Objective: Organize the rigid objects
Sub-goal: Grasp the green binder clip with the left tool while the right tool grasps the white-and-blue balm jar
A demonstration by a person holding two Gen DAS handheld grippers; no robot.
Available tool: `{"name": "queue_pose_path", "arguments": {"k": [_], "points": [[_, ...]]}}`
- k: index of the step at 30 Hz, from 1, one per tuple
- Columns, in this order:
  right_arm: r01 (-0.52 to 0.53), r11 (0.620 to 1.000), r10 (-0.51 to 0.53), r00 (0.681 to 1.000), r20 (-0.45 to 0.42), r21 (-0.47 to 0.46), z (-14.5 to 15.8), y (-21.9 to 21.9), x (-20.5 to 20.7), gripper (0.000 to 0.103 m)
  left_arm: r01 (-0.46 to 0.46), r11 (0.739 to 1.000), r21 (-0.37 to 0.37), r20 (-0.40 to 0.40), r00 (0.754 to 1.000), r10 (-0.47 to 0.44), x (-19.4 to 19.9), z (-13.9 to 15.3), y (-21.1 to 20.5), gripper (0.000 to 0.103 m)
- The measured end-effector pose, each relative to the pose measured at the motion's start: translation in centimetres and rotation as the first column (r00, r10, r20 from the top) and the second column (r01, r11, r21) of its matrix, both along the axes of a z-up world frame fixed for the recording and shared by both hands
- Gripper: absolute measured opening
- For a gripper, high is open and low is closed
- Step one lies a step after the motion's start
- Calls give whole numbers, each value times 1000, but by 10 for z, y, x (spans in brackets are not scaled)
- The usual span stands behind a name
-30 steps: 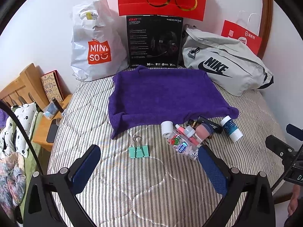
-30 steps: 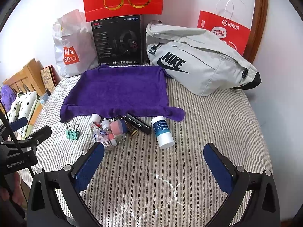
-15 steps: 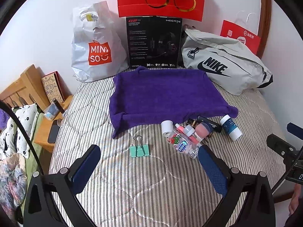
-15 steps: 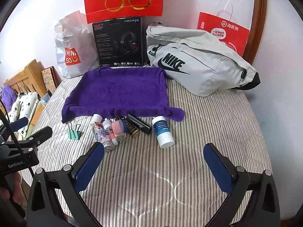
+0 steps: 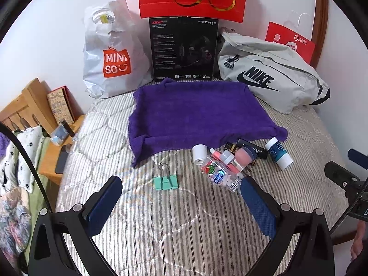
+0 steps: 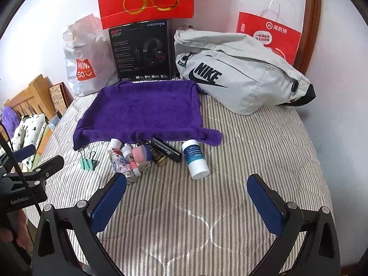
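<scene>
At the centre of both views, small bottles (image 6: 195,158) and a green binder clip (image 5: 166,181) lie unsorted below the bare purple towel (image 5: 197,112), while the left gripper (image 5: 180,201) and right gripper (image 6: 186,199) gape wide, empty.

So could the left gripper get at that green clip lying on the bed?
Probably yes. The left gripper is open, and the green clip lies alone on the striped bedcover just ahead of it, with nothing between them.

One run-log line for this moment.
left gripper open, empty | right gripper open, empty | binder clip and bottles on bed | purple towel bare
</scene>
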State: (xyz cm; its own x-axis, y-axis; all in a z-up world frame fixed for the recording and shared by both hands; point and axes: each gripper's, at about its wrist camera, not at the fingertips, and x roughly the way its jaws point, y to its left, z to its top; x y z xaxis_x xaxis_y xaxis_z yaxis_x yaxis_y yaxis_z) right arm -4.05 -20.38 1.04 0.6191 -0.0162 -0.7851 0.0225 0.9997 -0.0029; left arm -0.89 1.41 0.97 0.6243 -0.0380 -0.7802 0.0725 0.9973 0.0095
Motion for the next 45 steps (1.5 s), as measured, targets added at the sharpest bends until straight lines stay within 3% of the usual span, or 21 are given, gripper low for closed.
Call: {"name": "queue_pose_path", "arguments": {"k": [6,16,26,35,37,40,45], "points": [[16,1000,-15,1000,-22,24,-18,-11,7,103,-23,999,-33,-26,999,22,15,-18,13,103],[18,1000,-18,998,-60,10,-44,-22,27,103,-49,997,66,-44,998,52,45,-65,34,103],[16,1000,-17,993,-115,-5,-69,-26,45,103,-51,998,21,-128,990,53,61,-115,44,102],[-10,1000,9,989,-145,-3,-81,-20,57,103,-78,997,2,-140,987,78,62,-133,37,76],[-12,1000,13,990,-140,5,-82,-22,58,103,-69,998,8,-128,989,69,61,-133,35,66],[-6,1000,10,990,-139,29,-86,-28,63,103,-65,998,-5,-113,992,65,61,-131,35,42],[-6,996,19,991,-135,89,-96,-37,84,96,-57,998,-6,-104,993,56,61,-131,36,39]]}}
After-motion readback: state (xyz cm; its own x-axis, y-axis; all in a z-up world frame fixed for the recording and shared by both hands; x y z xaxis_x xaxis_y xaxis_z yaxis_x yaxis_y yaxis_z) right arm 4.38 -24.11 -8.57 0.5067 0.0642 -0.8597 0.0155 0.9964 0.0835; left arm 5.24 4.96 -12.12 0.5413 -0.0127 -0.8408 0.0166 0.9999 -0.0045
